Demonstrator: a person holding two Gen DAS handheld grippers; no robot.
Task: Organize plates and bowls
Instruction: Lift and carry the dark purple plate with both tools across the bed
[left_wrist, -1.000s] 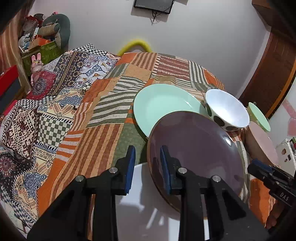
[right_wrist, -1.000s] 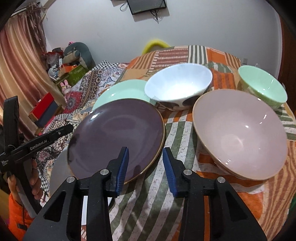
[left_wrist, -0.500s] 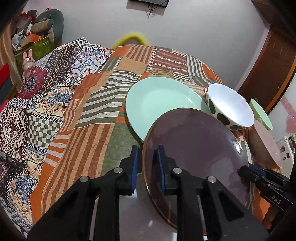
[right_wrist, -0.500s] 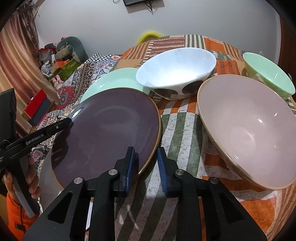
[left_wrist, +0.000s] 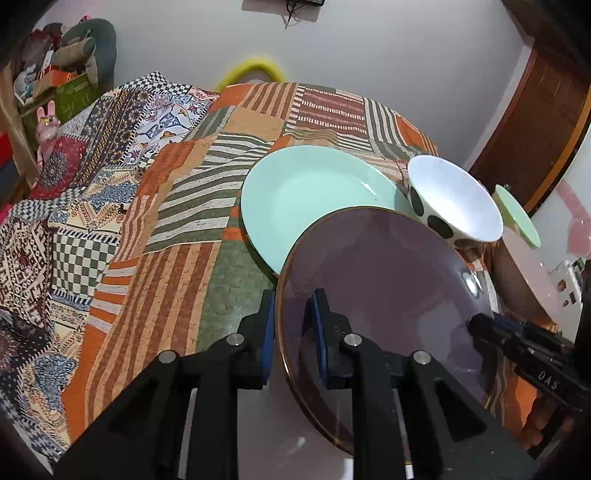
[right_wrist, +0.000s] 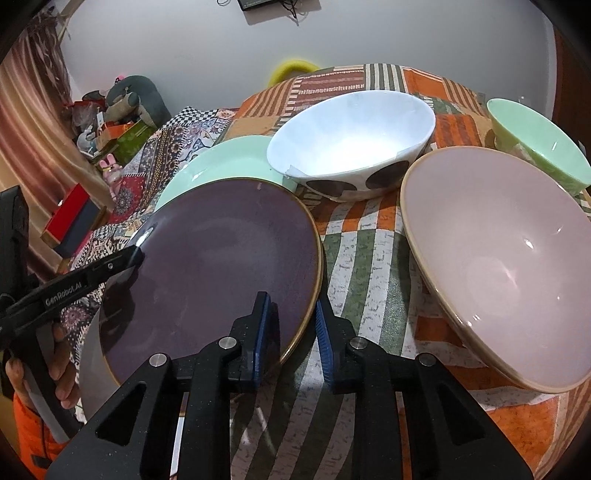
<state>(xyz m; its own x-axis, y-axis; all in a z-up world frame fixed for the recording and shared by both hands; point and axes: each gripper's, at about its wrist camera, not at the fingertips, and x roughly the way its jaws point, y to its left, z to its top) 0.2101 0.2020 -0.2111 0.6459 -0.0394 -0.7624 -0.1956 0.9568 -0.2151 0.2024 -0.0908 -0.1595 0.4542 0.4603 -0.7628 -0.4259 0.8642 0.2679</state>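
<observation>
A dark purple plate (left_wrist: 388, 288) (right_wrist: 214, 266) with a gold rim hangs tilted just above a white plate (right_wrist: 88, 369). My left gripper (left_wrist: 291, 306) is shut on its left rim, and its finger (right_wrist: 92, 273) shows in the right wrist view. My right gripper (right_wrist: 293, 314) is shut on the opposite rim, and its fingers (left_wrist: 517, 343) show in the left wrist view. Beyond the purple plate lie a mint plate (left_wrist: 317, 199) (right_wrist: 221, 158) and a white bowl (left_wrist: 454, 195) (right_wrist: 351, 147) with black dots.
A large pink bowl (right_wrist: 498, 273) (left_wrist: 528, 280) sits right of the purple plate, with a small green bowl (right_wrist: 535, 140) (left_wrist: 517, 218) behind it. All rest on a patchwork quilt (left_wrist: 155, 229). A hand (right_wrist: 62, 380) holds the left gripper. Boxes and toys (left_wrist: 55, 92) stand far left.
Both grippers slid in over the purple plate's rim and closed on it from opposite sides. The other dishes have not moved.
</observation>
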